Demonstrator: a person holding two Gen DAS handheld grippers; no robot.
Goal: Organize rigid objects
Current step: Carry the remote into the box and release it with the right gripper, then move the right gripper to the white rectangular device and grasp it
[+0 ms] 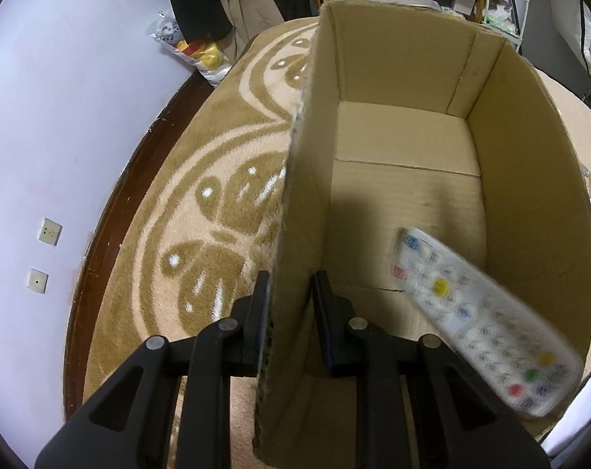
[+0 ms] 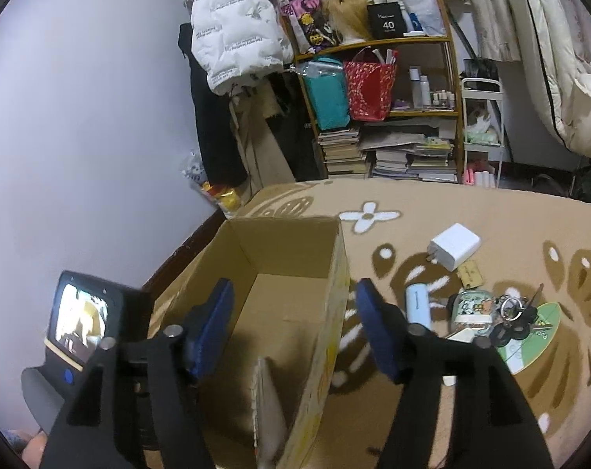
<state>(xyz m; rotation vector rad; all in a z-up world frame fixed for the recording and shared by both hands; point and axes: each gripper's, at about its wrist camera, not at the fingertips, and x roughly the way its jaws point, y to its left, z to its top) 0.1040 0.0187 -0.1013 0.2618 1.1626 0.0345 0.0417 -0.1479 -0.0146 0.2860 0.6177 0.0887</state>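
An open cardboard box (image 1: 530,179) stands on the patterned carpet. My left gripper (image 1: 291,285) is shut on the box's left wall, one finger outside and one inside. A white remote control (image 1: 483,320) with coloured buttons shows blurred and slanted inside the box, near its right wall. In the right wrist view my right gripper (image 2: 293,293) hangs open above the box (image 2: 283,250), its blue pads (image 2: 217,312) straddling the near wall. The remote (image 2: 266,410) appears edge-on below them, free of the pads.
On the carpet right of the box lie a white charger (image 2: 453,245), a pale blue tube (image 2: 418,305), a round tin (image 2: 471,306), keys (image 2: 510,312) and a green card (image 2: 530,336). A cluttered shelf (image 2: 385,117) stands behind, a white wall at the left.
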